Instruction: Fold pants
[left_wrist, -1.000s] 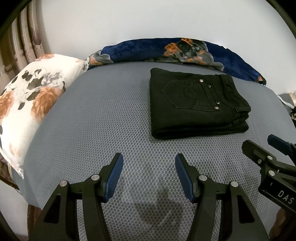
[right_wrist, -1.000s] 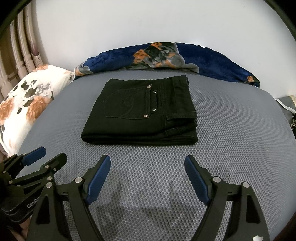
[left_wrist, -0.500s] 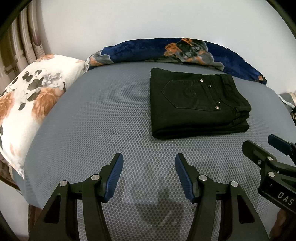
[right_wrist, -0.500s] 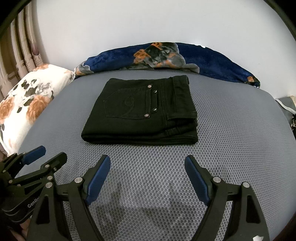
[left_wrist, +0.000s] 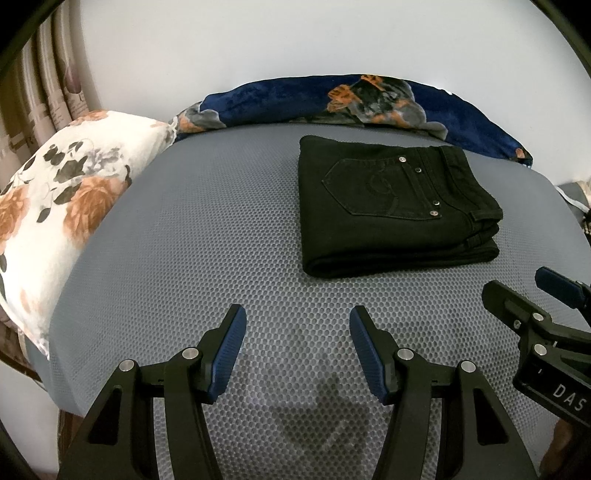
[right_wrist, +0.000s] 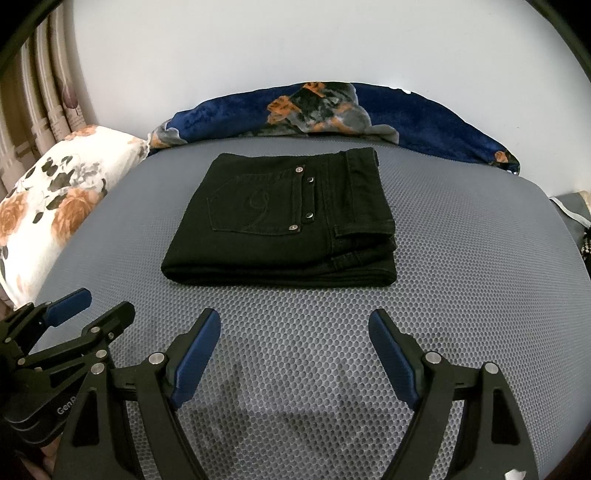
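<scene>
Left wrist view: looking down along the left hand-held gripper (left_wrist: 295, 347), hanging over the near part of the bed (left_wrist: 207, 229), jaws standing apart with nothing between the blue pads, only grey honeycomb-textured mattress cover and a faint shadow showing in the gap. Lying farther off and to the right, black pants (left_wrist: 395, 206), folded into a compact rectangle, back pocket with metal rivets facing up, waistband at the right end, thick folded edge facing the near side. Resting flat on the bed, well apart from both tools. Peeking in at the right edge, the right hand-held gripper (left_wrist: 543, 291), seen from the side, near the bed's right part.

Right wrist view: looking over the right hand-held gripper (right_wrist: 293, 343), jaws spread wider than the left one's, holding nothing, hovering above the near mattress cover. Sitting straight ahead and a little left of centre, the same folded pants (right_wrist: 284, 225), layers stacked neatly, not touched by either tool. Showing at the lower left, the left hand-held gripper (right_wrist: 92, 306), fingers parted and empty.

Lying along the far edge against the white wall (right_wrist: 258, 55), a navy floral blanket (right_wrist: 424, 122). Sitting at the far left, a white pillow (right_wrist: 55, 199) with orange flowers, beside a curtain (right_wrist: 44, 88).
</scene>
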